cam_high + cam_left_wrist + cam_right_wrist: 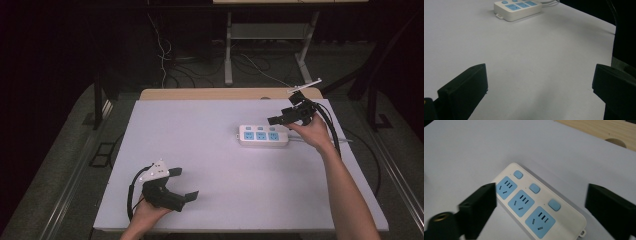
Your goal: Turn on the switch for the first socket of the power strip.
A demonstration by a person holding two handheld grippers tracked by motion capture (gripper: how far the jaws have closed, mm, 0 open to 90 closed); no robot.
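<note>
**Mia:** Look, that white plastic power strip with three blue sockets and three blue buttons (pixel 263 135) is lying flat on the pale grey table cover (pixel 210 165). It sits on the far right part, near the back edge.

**Ben:** And the black right gripper (pixel 278 119) is up in the air just over the strip's right end. Its jaws are wide apart. Nothing is between them.

**Mia:** From the right gripper view, the strip (pixel 534 202) lies under the gap, more toward the left jaw. So it looks like the person may go for it. I am only guessing, nobody told us the job.

**Ben:** What could go wrong?

**Mia:** The strip is smooth and a bit long. If the jaws close on one end, the other end may swing round or slip out.

**Ben:** A jaw could also push one of the little blue buttons by mistake.

**Mia:** Yes. And a white cord (pixel 320 139) runs off the strip's right end, past the person's wrist. If the strip gets lifted, the cord may tug it back.

**Ben:** What about the other hand?

**Mia:** The black left gripper with the grey plate on top (pixel 182 184) is low near the front left of the table, well apart from the strip. Its jaws are open too, holding nothing.

**Ben:** So it cannot steady the strip (pixel 517 8) from way over there.

**Mia:** Right. The strip could slide on that smooth cover.
</note>
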